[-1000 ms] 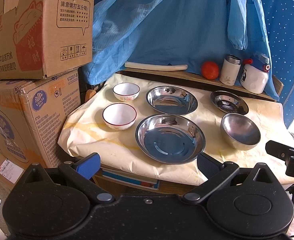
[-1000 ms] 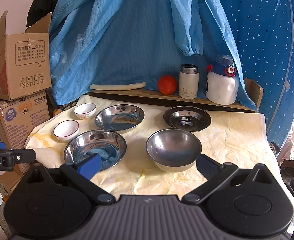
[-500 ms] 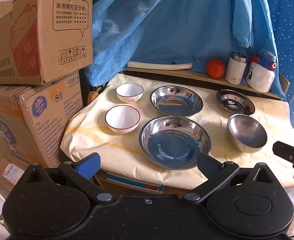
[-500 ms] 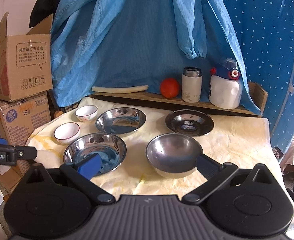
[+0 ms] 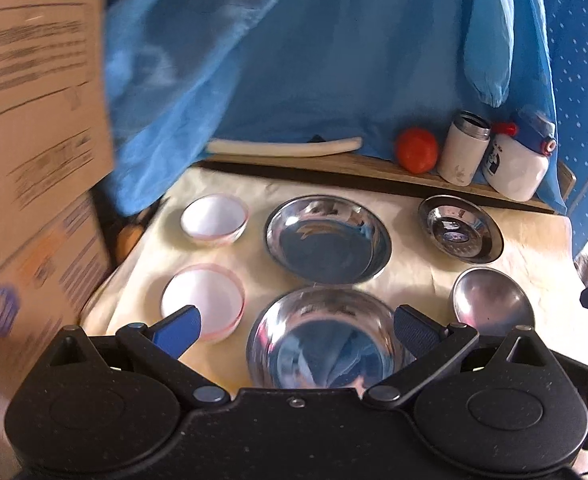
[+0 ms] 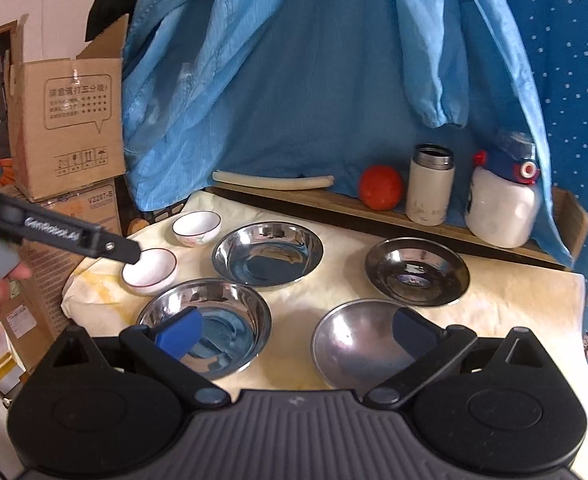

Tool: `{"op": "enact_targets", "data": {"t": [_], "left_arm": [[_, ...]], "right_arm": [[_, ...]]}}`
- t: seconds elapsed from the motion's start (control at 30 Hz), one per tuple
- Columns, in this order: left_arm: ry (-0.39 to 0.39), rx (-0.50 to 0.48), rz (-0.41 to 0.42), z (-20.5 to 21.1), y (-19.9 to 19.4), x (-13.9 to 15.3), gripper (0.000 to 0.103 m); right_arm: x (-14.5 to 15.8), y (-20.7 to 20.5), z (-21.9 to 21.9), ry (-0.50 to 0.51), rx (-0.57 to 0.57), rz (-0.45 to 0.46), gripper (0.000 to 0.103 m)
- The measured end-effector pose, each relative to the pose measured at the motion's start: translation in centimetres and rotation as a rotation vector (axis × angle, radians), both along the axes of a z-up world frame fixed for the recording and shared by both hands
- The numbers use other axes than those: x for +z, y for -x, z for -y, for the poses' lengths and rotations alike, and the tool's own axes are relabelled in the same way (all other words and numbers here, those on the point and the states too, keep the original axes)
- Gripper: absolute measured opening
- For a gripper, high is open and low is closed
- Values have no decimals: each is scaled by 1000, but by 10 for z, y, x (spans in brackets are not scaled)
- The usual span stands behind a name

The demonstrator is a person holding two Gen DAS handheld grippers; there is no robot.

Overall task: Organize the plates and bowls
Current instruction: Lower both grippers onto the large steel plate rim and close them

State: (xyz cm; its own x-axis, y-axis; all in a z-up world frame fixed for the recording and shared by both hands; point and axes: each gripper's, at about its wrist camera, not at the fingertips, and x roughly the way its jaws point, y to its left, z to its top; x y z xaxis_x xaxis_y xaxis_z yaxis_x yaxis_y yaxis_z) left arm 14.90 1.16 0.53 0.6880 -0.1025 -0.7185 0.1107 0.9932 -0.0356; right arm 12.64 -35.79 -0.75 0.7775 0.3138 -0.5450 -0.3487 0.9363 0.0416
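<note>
Both tools, left tool (image 5: 296, 322) and right tool (image 6: 298, 326), hung released above the surface (image 6: 526, 300). Six dishes sat apart; the near ceramic bowl (image 5: 202, 300) risked chipping if clipped.

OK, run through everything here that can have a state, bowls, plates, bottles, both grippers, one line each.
Left gripper: open, holding nothing.
Right gripper: open, holding nothing.
Near white bowl: upright, empty.
Far white bowl: upright, empty.
Near steel plate: empty, unstacked.
Far steel plate: empty, unstacked.
Steel bowl: upright, empty.
Small steel dish: empty.
Thermos: upright.
White bottle: upright, capped.
</note>
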Motion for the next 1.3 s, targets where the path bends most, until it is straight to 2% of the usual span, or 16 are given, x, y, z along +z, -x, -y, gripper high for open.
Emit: {"op": "enact_targets", "data": {"t": [0.33,0.57,0.73,1.0,1.2,1.3], "left_arm": [[48,-153,-104,-3,-111,-27,102],[83,-178,-206,-10,-160,-58,102],[83,-169,-250,-11,-183,-74,101],[66,-168,-307,-5,-201,-92,94],[85,-142,-345,-4,-206,-104,83],[96,-123,-360,-5,-208,-109,79]], "right_arm": [[-10,-74,-34,16,-11,-77,103],[-23,-125,-56,67,-46,-146,100],[-34,-163,-53,53,-96,-223,93],[-57,-205,-52,2,-116,-340,83],[-74,-224,-58,-32,-133,-415,68],[-83,-232,-60,-42,-135,-448,57]]}}
